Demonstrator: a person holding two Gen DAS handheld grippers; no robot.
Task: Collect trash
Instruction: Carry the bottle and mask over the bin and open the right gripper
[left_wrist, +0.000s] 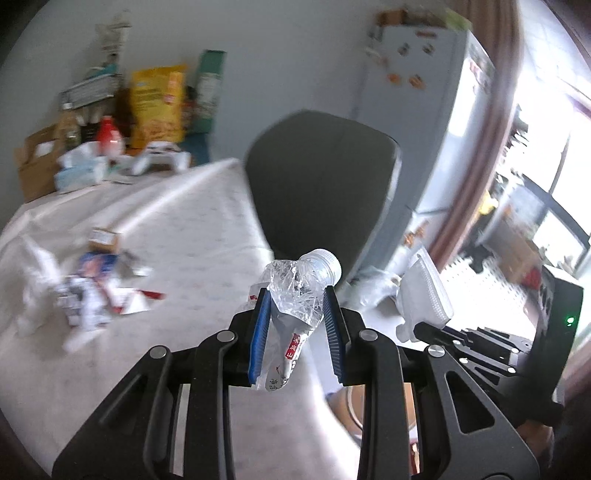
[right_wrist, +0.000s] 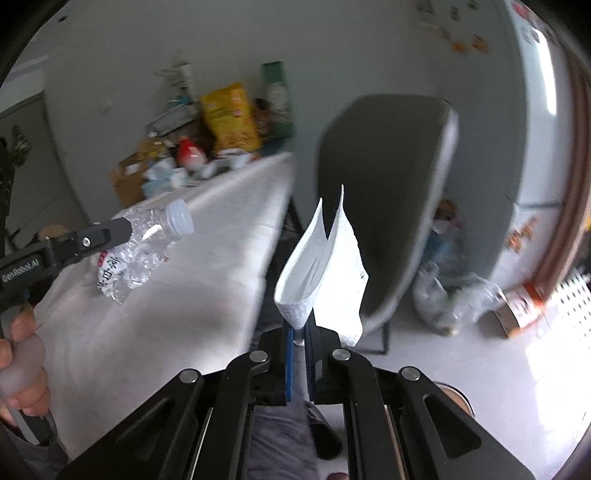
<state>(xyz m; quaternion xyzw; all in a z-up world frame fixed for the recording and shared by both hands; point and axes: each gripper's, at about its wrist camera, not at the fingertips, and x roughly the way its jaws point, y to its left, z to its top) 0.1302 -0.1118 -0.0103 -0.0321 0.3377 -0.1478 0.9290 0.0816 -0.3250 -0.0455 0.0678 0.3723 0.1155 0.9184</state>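
Crushed clear plastic bottle (left_wrist: 301, 291) is being clenched by the left gripper (left_wrist: 298, 314) and folded white perforated paper (right_wrist: 325, 266) by the right gripper (right_wrist: 300, 339) beside the grey chair (right_wrist: 384, 177); both grips likely need holding firm.

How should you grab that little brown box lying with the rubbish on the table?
Probably from above, fingers across the narrow sides of the small brown box. It appears to lie flat on the table at the far edge of the litter pile, so its far side is free. The picture is blurry, so I'm unsure.
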